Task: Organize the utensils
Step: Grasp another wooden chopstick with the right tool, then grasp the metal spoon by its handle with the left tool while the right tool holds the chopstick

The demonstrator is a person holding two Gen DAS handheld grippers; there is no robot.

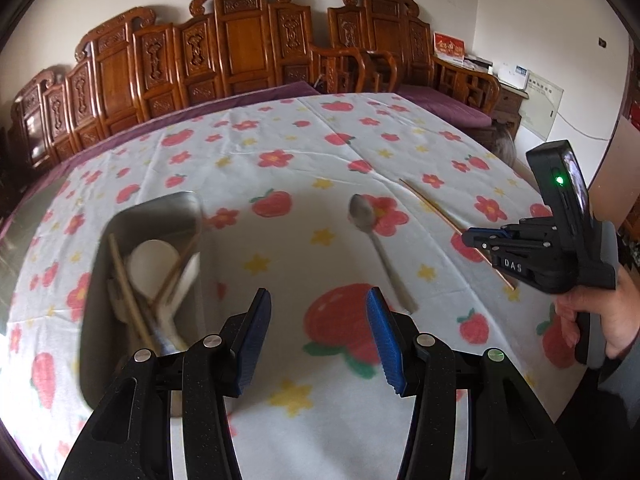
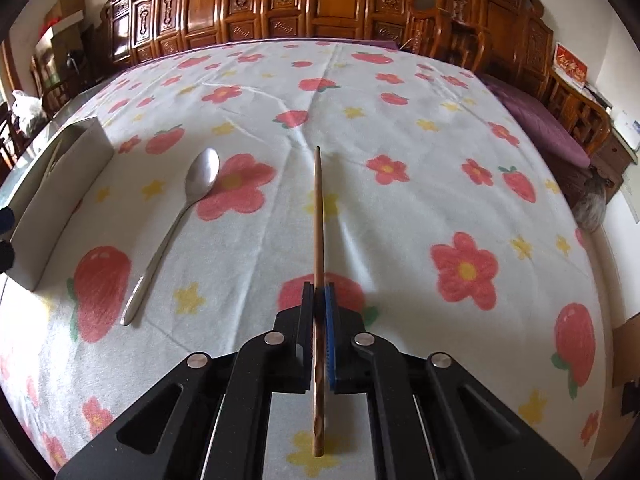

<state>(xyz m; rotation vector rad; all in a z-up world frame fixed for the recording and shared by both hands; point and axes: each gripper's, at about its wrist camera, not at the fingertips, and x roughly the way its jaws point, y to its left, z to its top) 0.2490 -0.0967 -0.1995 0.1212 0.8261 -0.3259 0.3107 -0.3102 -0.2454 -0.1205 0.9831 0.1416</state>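
My right gripper [image 2: 319, 292] is shut on a wooden chopstick [image 2: 317, 216] that points straight ahead over the cloth; it also shows in the left wrist view [image 1: 430, 202], held by the right gripper [image 1: 470, 238]. A metal spoon [image 2: 176, 224] lies on the cloth to its left, also in the left wrist view [image 1: 378, 246]. My left gripper [image 1: 318, 300] is open and empty, just right of a metal tray [image 1: 188, 204] that holds a white spoon [image 1: 152, 264] and several chopsticks [image 1: 128, 292]. The tray's side shows in the right wrist view [image 2: 60, 200].
The table wears a white cloth [image 1: 300, 152] printed with red flowers and fruit. Carved wooden chairs [image 1: 240, 48] line the far side. A purple cushioned bench [image 2: 536, 120] stands at the right.
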